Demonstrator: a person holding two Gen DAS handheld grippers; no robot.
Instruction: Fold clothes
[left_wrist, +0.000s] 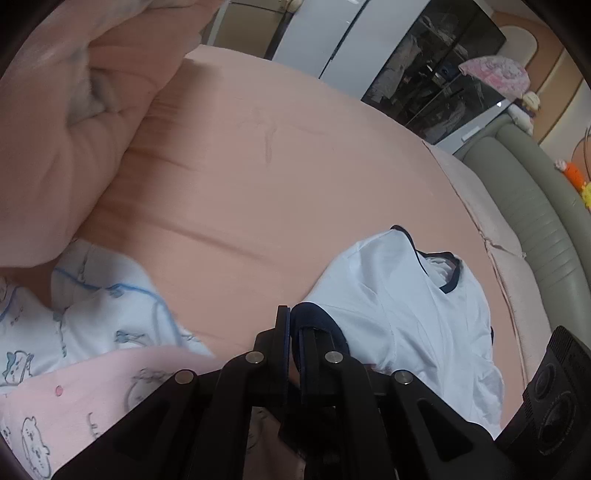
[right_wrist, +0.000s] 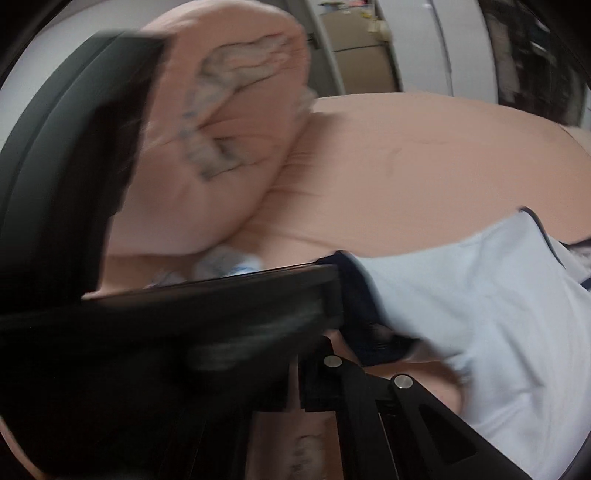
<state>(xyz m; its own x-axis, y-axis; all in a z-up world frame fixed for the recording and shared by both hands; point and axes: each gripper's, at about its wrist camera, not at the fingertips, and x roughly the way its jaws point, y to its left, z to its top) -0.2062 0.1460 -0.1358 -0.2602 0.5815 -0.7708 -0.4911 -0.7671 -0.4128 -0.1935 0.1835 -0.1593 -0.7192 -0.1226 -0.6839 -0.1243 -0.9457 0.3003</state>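
Garment under work is a white short-sleeved cotton T-shirt with navy trim at collar and cuffs (left_wrist: 406, 302), lying rumpled on the near right part of a salmon-pink bed sheet (left_wrist: 277, 166), collar toward the padded grey-green bed frame (left_wrist: 535, 221). The left gripper (left_wrist: 291, 325) has its black jaws closed on the navy cuff of one sleeve (left_wrist: 317, 317), the fabric pinched between the blue pads. The right gripper (right_wrist: 295, 369) is blurred in its own view and largely masked by the other tool crossing in front; its jaws appear drawn together, and the navy cuff lies just beside them, but whether any cloth is caught there cannot be told. Judged step: the sleeve is gripped at the outset of spreading or folding it in; the shirt is not yet flat and no fold is visible. The next move calls for lifting the cuff clear without dragging the body, pulling the sleeve taut, and securing a second hold elsewhere on the hem or shoulder so the panel can be laid square. Nearby, a white pyjama top with blue piping (left_wrist: 92, 314) and a pink printed garment (left_wrist: 74, 406) wait unfolded at the near left; a bulky pink quilt (left_wrist: 74, 147) is heaped beyond them.
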